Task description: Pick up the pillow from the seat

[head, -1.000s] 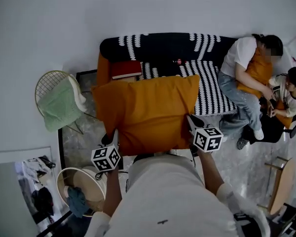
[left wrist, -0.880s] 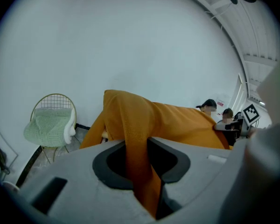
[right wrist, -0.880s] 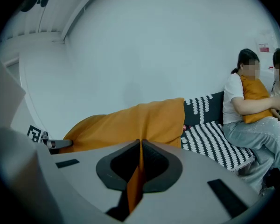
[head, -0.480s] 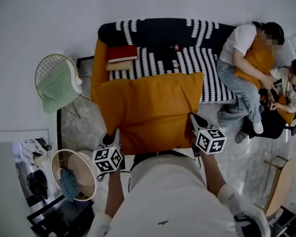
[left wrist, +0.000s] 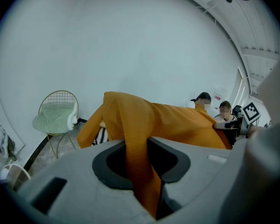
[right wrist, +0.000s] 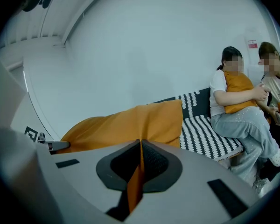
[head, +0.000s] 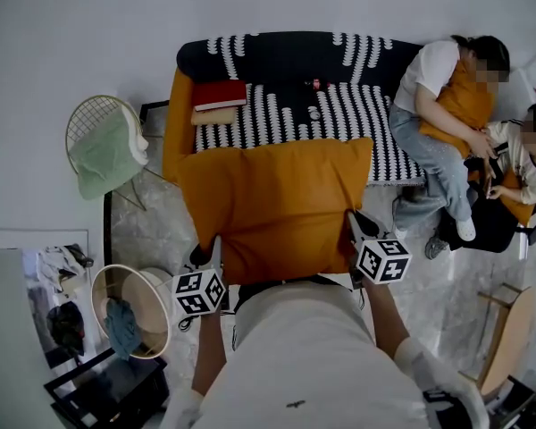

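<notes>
A big orange pillow (head: 277, 204) hangs in the air in front of the person, off the striped sofa seat (head: 339, 119). My left gripper (head: 213, 256) is shut on the pillow's near left corner, with orange cloth (left wrist: 140, 171) bunched between its jaws. At the near right corner my right gripper (head: 353, 231) is shut on a thin fold of the pillow (right wrist: 136, 181). In the right gripper view the pillow (right wrist: 130, 122) spreads out ahead, and the sofa seat (right wrist: 205, 139) lies behind it.
Two people (head: 442, 123) sit at the sofa's right end. A red book (head: 220, 95) lies on the sofa's left end. A wire chair with a green cushion (head: 107, 155) stands at the left, a round basket (head: 129, 311) beside my left gripper, a wooden stool (head: 509, 329) at the right.
The pillow and both grippers have drawn back from the sofa towards the person, so more of the striped seat and the red book now show behind the pillow. Both grips are unchanged.
</notes>
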A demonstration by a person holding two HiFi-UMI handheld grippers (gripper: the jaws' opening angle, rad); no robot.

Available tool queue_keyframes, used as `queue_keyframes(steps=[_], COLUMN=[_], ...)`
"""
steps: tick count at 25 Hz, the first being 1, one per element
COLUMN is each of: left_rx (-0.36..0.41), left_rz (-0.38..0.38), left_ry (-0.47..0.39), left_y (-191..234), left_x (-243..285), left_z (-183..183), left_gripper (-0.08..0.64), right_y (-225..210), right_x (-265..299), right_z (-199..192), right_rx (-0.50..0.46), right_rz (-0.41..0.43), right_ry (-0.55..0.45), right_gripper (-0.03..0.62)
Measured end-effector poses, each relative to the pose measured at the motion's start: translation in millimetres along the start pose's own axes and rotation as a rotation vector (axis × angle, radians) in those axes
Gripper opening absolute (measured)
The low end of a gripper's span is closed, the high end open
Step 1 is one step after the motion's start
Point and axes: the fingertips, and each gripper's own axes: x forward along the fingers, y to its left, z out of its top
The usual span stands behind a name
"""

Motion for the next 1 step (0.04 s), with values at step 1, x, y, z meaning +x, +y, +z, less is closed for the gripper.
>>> queue_keyframes(steps=[1], left_rx=[-0.001], left_rz=[-0.001], left_ry=[0.0], left_y=[-1.1], left_x=[-1.3], left_z=[-0.6], left_gripper=[0.1], right_y=[-0.2], right_x=[-1.3], right_z=[0.1], right_rx=[-0.001], right_rz=[0.001], right_ry=[0.0], right_gripper=[0.015])
